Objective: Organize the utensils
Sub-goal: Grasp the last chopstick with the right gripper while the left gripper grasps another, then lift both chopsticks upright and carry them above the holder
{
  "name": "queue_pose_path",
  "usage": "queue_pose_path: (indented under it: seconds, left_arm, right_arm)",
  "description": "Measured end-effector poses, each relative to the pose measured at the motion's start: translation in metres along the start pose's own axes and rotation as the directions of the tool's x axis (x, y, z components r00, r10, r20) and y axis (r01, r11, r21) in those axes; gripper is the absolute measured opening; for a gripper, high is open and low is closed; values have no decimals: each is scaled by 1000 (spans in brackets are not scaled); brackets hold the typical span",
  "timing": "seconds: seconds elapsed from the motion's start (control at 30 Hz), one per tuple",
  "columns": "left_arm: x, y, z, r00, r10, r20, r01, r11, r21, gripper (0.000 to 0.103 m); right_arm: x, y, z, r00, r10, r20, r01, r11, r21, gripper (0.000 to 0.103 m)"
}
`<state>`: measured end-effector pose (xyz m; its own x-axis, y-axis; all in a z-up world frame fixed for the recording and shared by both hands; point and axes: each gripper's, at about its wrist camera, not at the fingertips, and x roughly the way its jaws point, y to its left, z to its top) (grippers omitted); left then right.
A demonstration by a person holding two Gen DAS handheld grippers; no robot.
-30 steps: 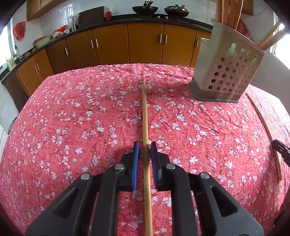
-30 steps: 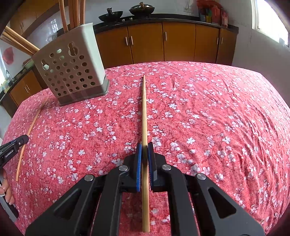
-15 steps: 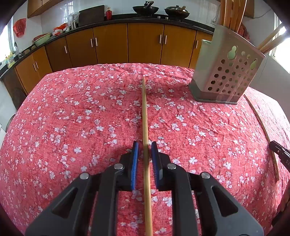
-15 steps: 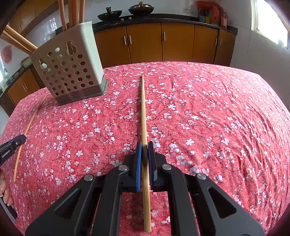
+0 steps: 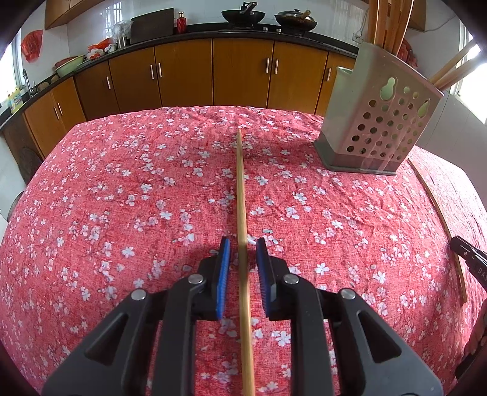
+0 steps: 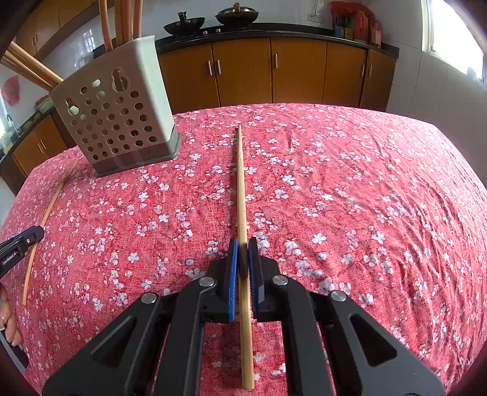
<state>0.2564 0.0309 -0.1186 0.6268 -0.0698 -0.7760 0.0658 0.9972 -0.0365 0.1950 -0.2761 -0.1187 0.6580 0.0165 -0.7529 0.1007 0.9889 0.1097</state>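
Item count, referenced to the perforated utensil holder (image 6: 117, 117)

I count one utensil holder on the table, two chopsticks lying loose on the cloth, one to each side of the holder (chopstick left of the holder (image 5: 240, 195), chopstick right of the holder (image 6: 242, 195)), and two grippers (left gripper (image 5: 243, 243), right gripper (image 6: 241, 243)). Several more sticks stand inside the holder; I cannot count them exactly. Beyond the holder, two dark pans (image 5: 242, 15) sit on the counter.

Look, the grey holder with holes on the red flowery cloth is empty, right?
Not empty. The grey holder on the red flowery cloth has wooden chopsticks standing in it. The right wrist view shows them sticking out of the top.
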Motion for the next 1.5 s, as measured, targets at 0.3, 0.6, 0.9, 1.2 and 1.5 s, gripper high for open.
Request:
queue_pose_path:
  seconds: [0.3,0.6,0.9,1.2,1.5]
  left_arm:
    - [-9,3,-5,999,-39,-3,39,999,11,20]
    - [-17,3,-13,999,-37,-7,37,998,42,20]
    - [-32,4,-28,1000,-8,-9,8,999,49,8]
    - [-64,9,-3,998,-21,59,18,998,55,8]
    - [-128,13,32,965,-71,251,76,997,-11,8]
  right_arm:
    - [0,-1,0,1000,6,-1,-6,1000,6,8]
    - [-1,-2,0,1000,9,-1,-9,1000,15,8]
    - [-2,-1,-1,1000,8,-2,-8,1000,16,8]
    - [-40,-11,6,994,26,105,-33,997,64,8]
    - [-96,-24,31,963,42,267,-65,995,79,8]
